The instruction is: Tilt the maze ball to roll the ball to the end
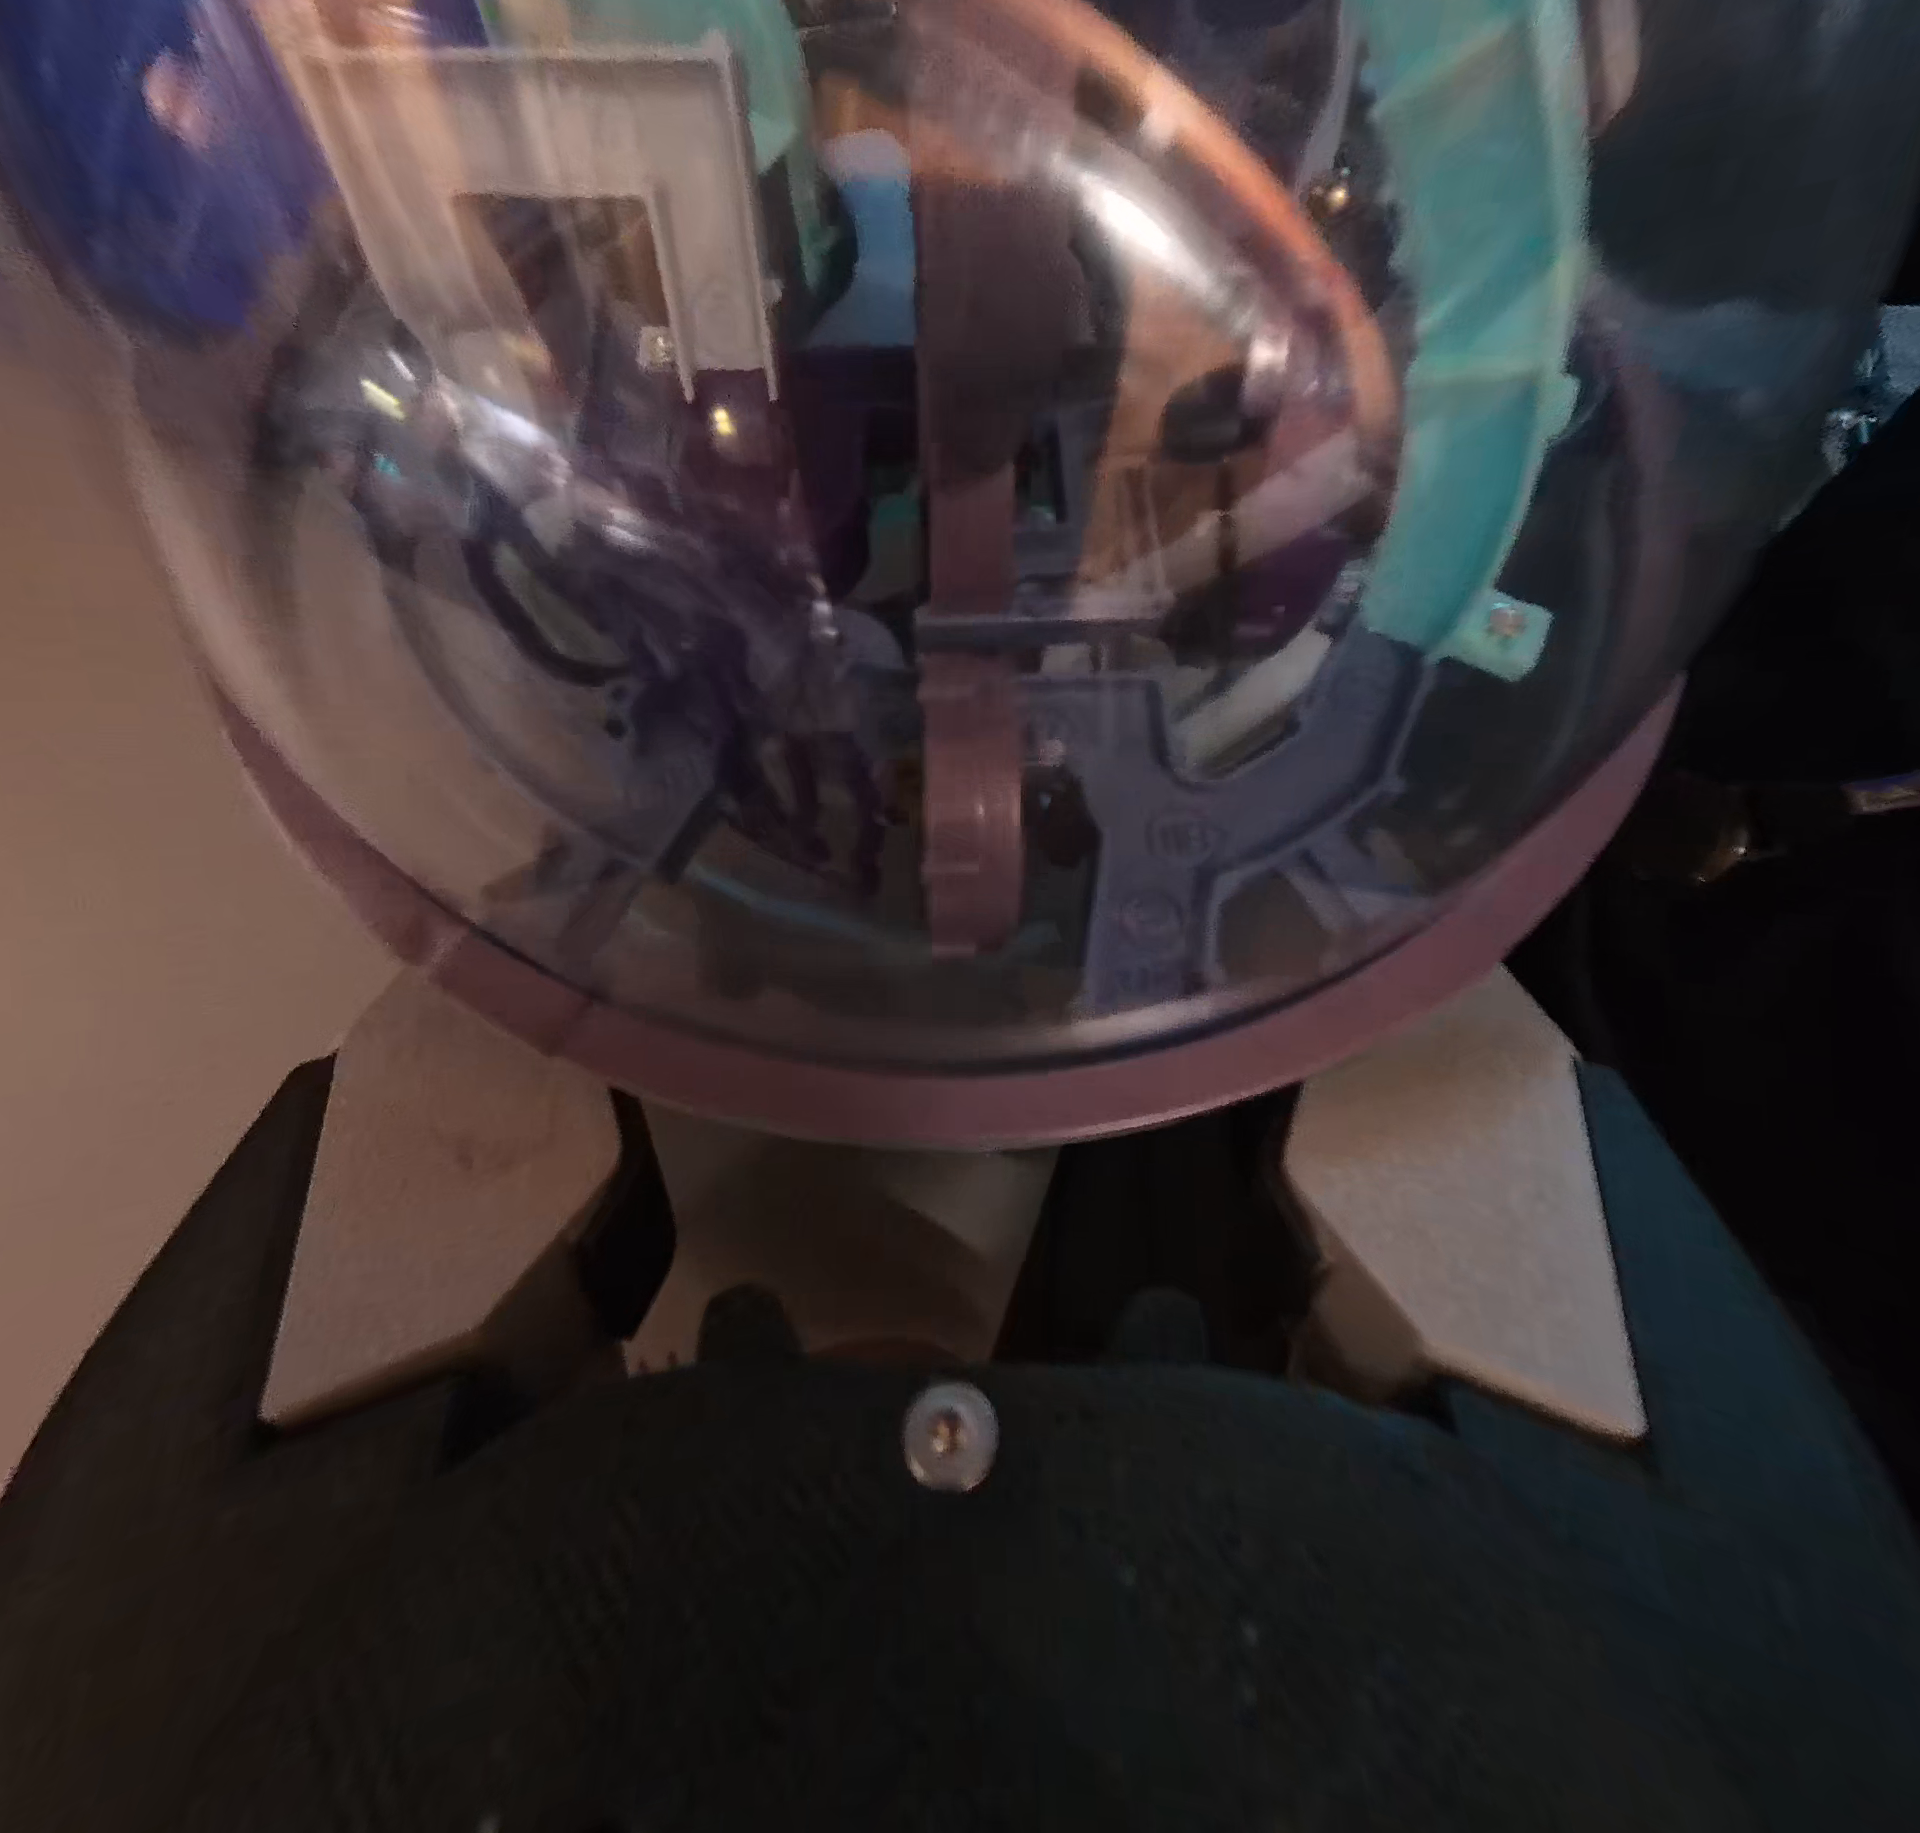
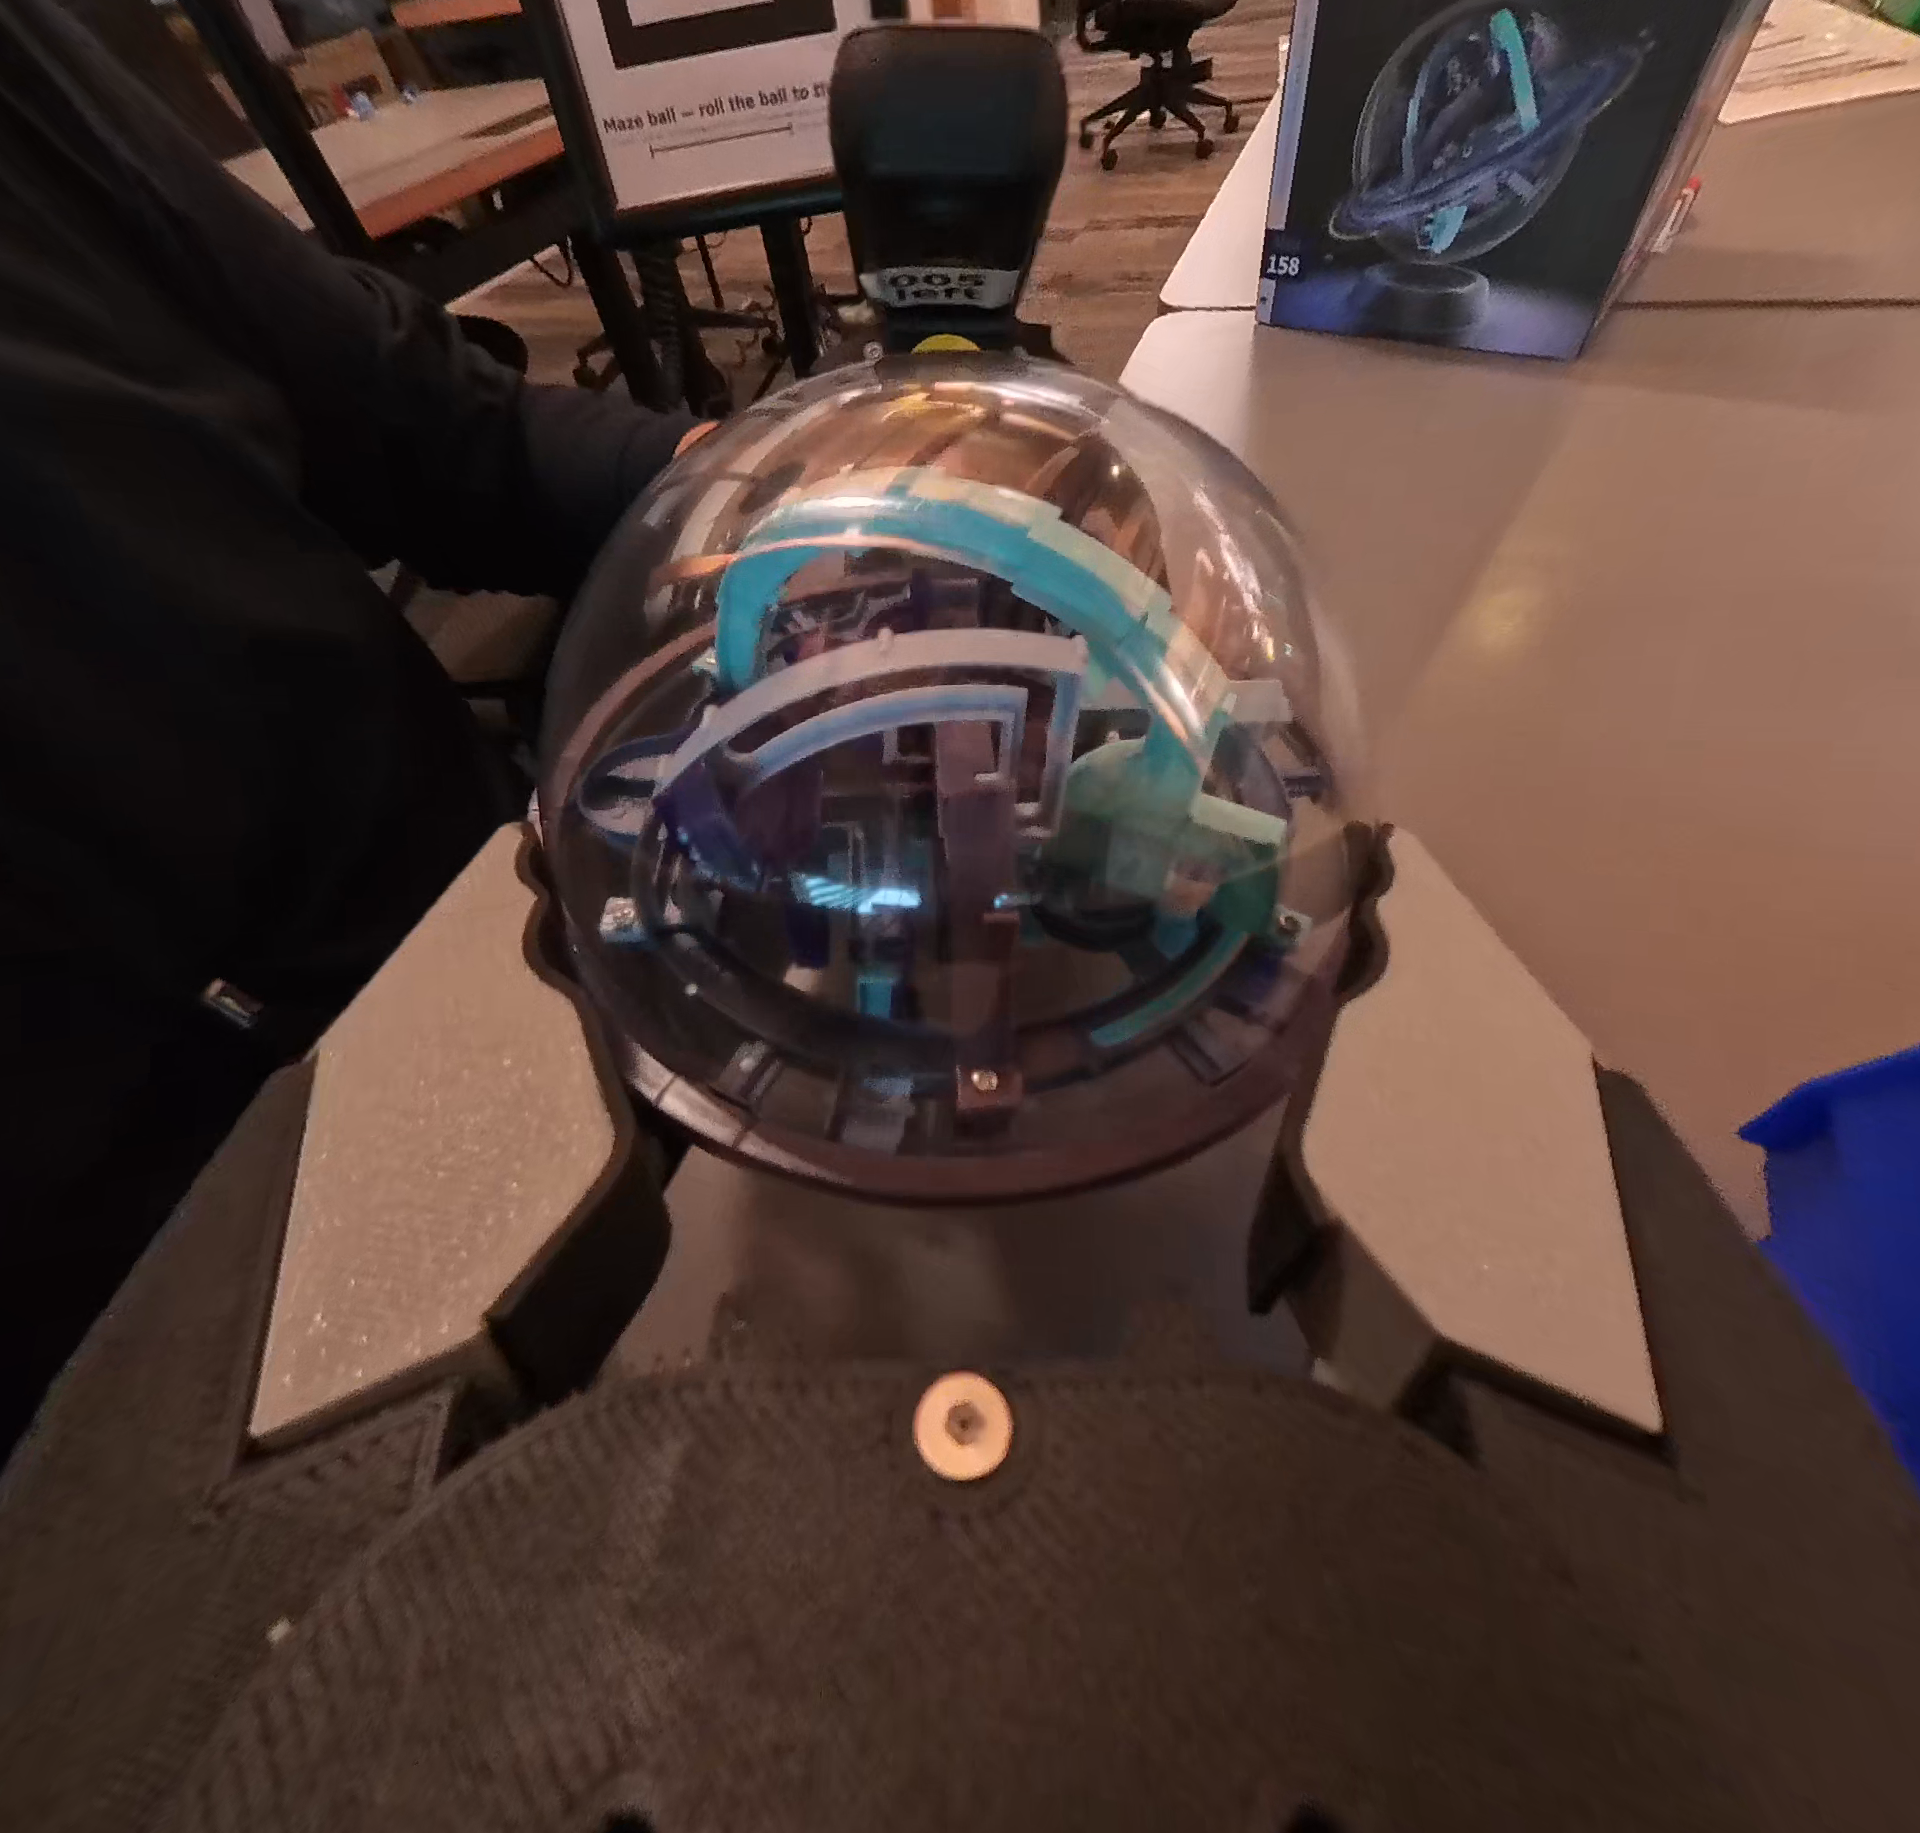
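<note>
- Both grippers, left gripper (image 1: pixel 956 1087) and right gripper (image 2: pixel 956 910), are clamped on the maze ball (image 2: pixel 935 775), mid-tilt.
- Can't spot the little ball inside, so progress is honestly unclear, finish not confirmed.

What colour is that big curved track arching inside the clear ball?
Turquoise; the right wrist view shows it best.

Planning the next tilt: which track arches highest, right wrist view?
The teal track: it curves over the grey arcs and brown upright inside the maze ball.

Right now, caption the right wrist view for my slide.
Right gripper cradles the clear maze ball between wide-set fingers, its box on the table behind.
</note>
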`<state>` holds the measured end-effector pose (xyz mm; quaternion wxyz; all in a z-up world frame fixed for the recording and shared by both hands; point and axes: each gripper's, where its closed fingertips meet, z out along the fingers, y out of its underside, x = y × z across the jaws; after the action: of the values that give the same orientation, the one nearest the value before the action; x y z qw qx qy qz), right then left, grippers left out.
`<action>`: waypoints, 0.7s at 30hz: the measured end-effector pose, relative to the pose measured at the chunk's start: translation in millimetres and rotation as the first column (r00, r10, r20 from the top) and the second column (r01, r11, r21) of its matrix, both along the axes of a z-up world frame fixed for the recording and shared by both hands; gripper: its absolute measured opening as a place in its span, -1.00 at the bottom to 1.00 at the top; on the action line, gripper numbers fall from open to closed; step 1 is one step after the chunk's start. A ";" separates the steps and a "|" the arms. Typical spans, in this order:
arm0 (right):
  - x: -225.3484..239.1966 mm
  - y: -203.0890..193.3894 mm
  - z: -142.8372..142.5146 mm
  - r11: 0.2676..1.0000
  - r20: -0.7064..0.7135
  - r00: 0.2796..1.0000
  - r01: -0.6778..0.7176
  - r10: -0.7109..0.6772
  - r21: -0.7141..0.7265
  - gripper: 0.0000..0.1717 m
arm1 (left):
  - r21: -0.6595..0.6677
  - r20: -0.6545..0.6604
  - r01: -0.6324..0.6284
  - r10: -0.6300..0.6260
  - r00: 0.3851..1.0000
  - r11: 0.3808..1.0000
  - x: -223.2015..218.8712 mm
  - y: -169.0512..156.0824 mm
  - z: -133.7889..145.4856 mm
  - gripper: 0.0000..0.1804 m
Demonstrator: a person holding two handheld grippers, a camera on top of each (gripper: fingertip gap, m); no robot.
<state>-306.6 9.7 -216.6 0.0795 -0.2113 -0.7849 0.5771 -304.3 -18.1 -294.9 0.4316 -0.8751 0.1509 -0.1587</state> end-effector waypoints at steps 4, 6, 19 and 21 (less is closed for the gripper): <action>3.2 2.4 16.7 0.999 0.063 0.998 0.021 -0.018 -0.043 0.70 | 0.052 0.106 -0.014 0.008 0.994 0.999 13.0 7.8 13.9 0.55; 7.0 4.6 23.5 0.999 0.089 0.996 0.021 -0.018 -0.035 0.70 | 0.067 0.142 -0.022 0.013 0.990 0.998 20.7 12.2 18.1 0.54; 25.9 7.6 23.6 0.997 0.137 0.989 0.048 -0.055 0.054 0.70 | 0.065 0.172 0.006 -0.017 0.985 0.998 40.7 14.4 18.2 0.49; 26.6 8.1 20.5 0.998 0.141 0.988 0.054 -0.059 0.037 0.70 | 0.060 0.176 0.007 -0.017 0.984 0.998 40.3 13.1 17.8 0.49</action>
<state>-280.0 17.9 -196.0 0.0433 -0.2725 -0.7916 0.5452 -264.0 -5.0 -277.1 0.4682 -0.8434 0.1218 -0.2338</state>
